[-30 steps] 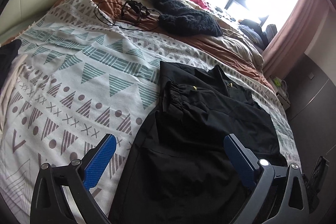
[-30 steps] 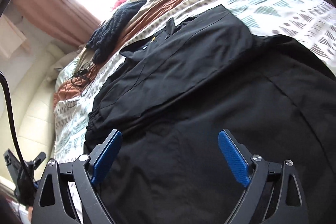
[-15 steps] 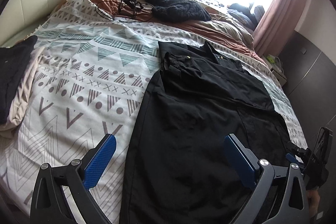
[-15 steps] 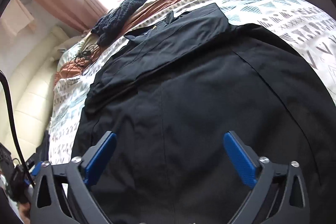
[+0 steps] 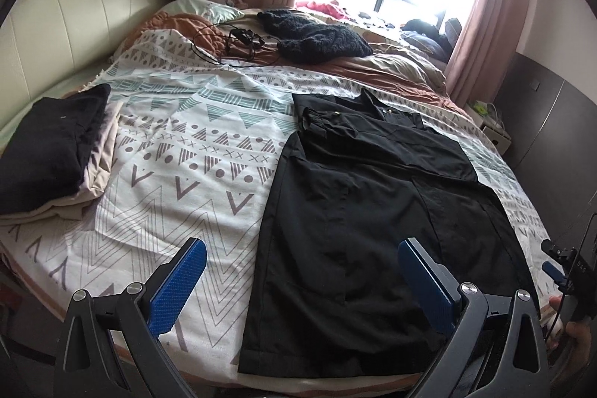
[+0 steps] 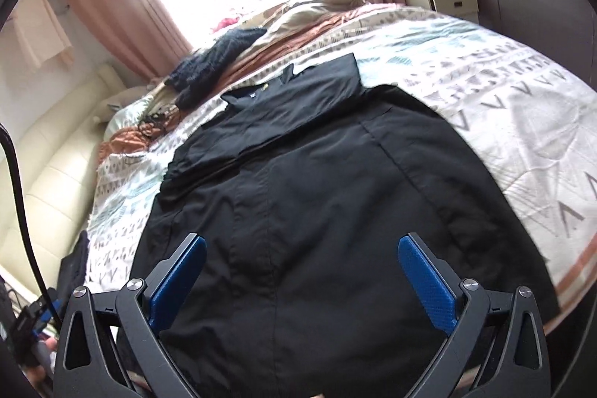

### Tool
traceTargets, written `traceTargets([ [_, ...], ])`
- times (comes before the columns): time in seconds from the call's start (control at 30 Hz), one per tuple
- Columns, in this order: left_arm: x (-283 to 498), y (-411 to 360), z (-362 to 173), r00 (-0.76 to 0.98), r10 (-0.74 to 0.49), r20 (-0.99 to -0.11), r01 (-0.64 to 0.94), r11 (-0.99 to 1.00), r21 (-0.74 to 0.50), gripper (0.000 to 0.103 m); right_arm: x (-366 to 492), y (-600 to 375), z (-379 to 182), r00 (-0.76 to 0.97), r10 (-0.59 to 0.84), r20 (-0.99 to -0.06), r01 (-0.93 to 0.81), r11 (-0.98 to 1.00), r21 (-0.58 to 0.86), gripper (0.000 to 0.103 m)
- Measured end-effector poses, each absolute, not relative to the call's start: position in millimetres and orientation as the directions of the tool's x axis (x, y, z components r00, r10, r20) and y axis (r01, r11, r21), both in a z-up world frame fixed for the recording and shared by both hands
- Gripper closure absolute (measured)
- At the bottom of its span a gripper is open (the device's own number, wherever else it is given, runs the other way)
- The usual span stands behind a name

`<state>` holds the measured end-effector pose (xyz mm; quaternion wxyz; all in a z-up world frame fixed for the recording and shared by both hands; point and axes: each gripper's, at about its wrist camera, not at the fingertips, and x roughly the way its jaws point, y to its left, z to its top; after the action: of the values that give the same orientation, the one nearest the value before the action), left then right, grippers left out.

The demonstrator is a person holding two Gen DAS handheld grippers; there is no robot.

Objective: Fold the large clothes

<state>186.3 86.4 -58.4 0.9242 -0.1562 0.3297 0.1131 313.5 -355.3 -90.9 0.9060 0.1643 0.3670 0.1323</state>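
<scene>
Item: black coat (image 5: 373,211), long, lying flat down the right half of the bed (image 5: 186,174), collar toward the window, hem at the near edge. Sleeves appear folded in across the chest.

Step in hand, by judgement: between folds. Side folds look done; the lengthwise fold, hem up toward collar, remains.

Left tool (image 5: 298,290): jaws wide, nothing between them, above the hem's left part and the bare quilt.
Right tool (image 6: 302,282): jaws wide, having just opened the last bit to full spread, nothing between them, over the lower coat.

Next move calls for: both tools down to the two hem corners, a pinch through all layers, then an even lift so the doubled cloth does not slide.

Also present: folded stack (image 5: 52,152) at the bed's left side, well apart from the coat; dark knit (image 5: 317,40) and cable (image 5: 231,43) near the far end.

Hard to make out:
- black on black hides seams and layer edges
- the nearest hem is cut off behind the tool frames in the right view
- window glare washes out the far end
</scene>
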Motion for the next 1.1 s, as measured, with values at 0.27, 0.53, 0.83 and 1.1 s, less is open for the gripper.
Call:
traceTargets([
  [0.27,149.8,80.5,-51.9,0.789,0.107,-0.605,-0.285,0.936,-0.206,0.003,274.1,-384.5,-86.1,0.746,0.197,-0.636,-0.049,0.969,0.242,0.000],
  [0.53,120.6,104.4,-56.8,0.798,0.125,-0.589,-0.321,0.917,-0.239,0.004,244.2,-431.7,-88.1,0.765,0.235,-0.599,-0.076,0.958,0.278,0.000],
  [0.83,110.0,126.3,-91.3,0.774,0.103,-0.625,-0.351,0.891,-0.287,0.004,235.5,-465.8,-112.4,0.735,0.156,-0.660,-0.006,0.975,0.223,0.000],
  [1.1,129.3,122.2,-145.3,0.683,-0.006,-0.731,-0.333,0.888,-0.319,0.038,254.3,-488.0,-138.5,0.657,0.096,-0.748,0.053,0.984,0.173,0.021],
])
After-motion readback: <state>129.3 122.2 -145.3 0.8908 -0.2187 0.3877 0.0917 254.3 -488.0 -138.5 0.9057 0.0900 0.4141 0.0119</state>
